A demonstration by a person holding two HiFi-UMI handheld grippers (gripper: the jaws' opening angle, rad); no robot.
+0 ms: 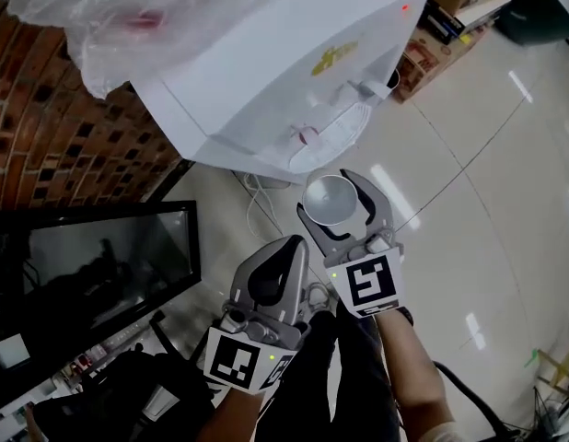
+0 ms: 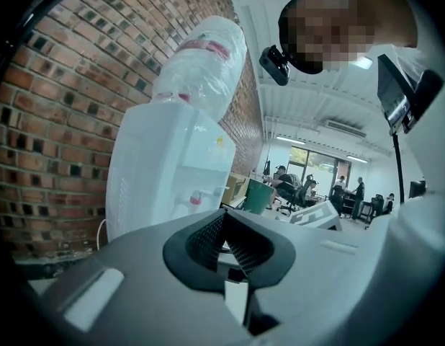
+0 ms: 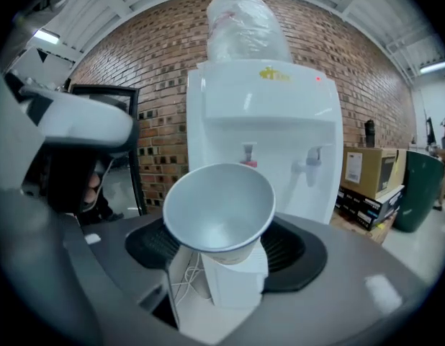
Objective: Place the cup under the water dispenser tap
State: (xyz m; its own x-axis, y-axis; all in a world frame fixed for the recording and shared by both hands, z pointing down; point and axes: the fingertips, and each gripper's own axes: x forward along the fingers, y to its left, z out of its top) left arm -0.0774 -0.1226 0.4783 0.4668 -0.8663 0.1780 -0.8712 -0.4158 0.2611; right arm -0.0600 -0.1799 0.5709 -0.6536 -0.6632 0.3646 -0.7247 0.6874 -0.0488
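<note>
The white water dispenser (image 1: 294, 53) stands against the brick wall with a plastic-wrapped bottle (image 1: 110, 17) on top. Its red tap (image 1: 307, 136) and white tap (image 1: 372, 88) jut from the front. My right gripper (image 1: 331, 194) is shut on a white paper cup (image 1: 323, 203), held upright and empty, just in front of and below the taps. In the right gripper view the cup (image 3: 219, 207) sits between the jaws of that gripper (image 3: 222, 249), facing the dispenser (image 3: 266, 121). My left gripper (image 1: 286, 251) hangs lower and nearer, shut and empty; its pads (image 2: 208, 240) meet.
A black screen (image 1: 110, 256) stands on the left by the brick wall (image 1: 45, 127). A white cable (image 1: 257, 201) lies on the tiled floor below the dispenser. Cardboard boxes (image 3: 370, 171) and a green bin (image 3: 417, 189) stand to its right. People sit far off (image 2: 287, 182).
</note>
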